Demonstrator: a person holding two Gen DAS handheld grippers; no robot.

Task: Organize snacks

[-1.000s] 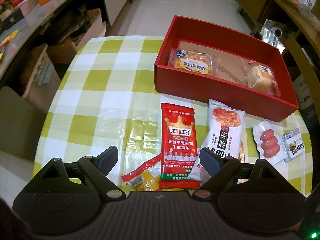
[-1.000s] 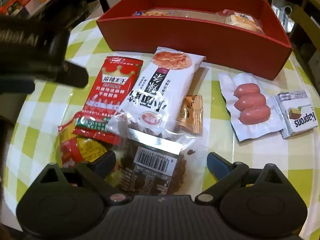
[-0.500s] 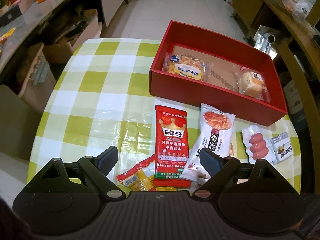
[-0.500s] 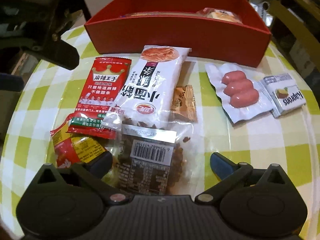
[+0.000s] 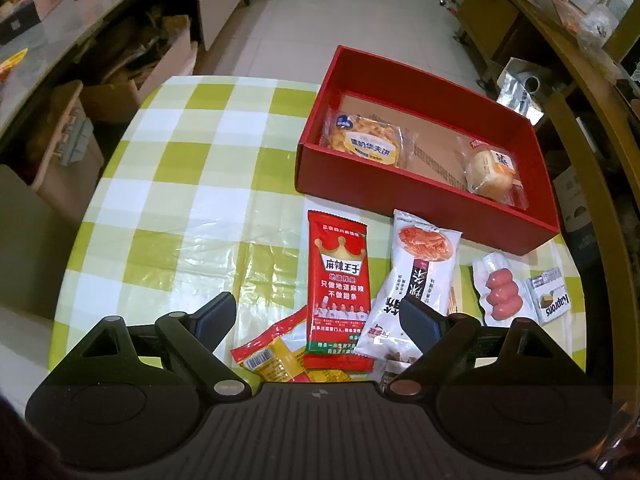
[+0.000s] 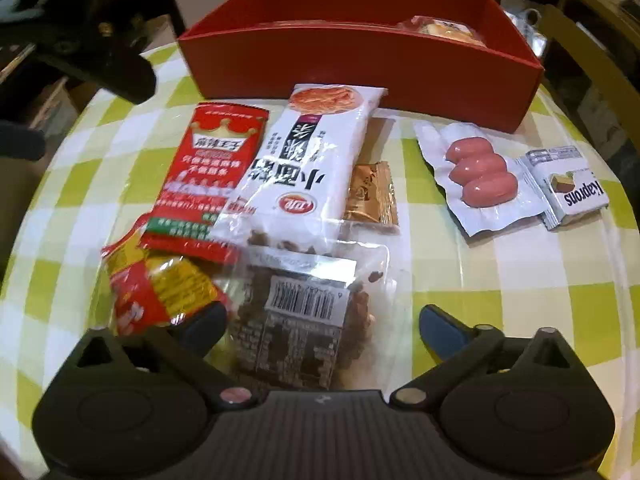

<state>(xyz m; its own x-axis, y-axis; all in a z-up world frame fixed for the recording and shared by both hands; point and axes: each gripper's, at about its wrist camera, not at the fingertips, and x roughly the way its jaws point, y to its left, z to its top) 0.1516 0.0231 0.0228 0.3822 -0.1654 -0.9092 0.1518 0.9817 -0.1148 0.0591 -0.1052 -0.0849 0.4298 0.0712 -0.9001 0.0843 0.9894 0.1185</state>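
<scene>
A red box (image 5: 408, 196) stands at the table's far right and holds a waffle packet (image 5: 366, 140) and a bun packet (image 5: 490, 170). In front of it lie a red spicy-strip packet (image 5: 338, 284), a white noodle-snack packet (image 5: 416, 276), a sausage pack (image 5: 502, 292), a Kaprons packet (image 5: 550, 302) and a red-yellow packet (image 5: 276, 354). My left gripper (image 5: 318, 318) is open, high above these. My right gripper (image 6: 322, 326) is open, its fingers either side of a clear bag of brown snacks (image 6: 304, 316). A small gold packet (image 6: 372, 198) lies by the white packet (image 6: 308, 164).
The table has a green-and-white checked cloth (image 5: 180, 184). Counters and shelves with boxes run along the left (image 5: 60, 8) and right (image 5: 560, 20). Tiled floor (image 5: 340, 12) lies beyond. The left gripper's body (image 6: 80, 40) shows at the right wrist view's upper left.
My left gripper has risen and pulled back, so the table looks smaller. My right gripper has moved forward and lower around the clear bag of brown snacks.
</scene>
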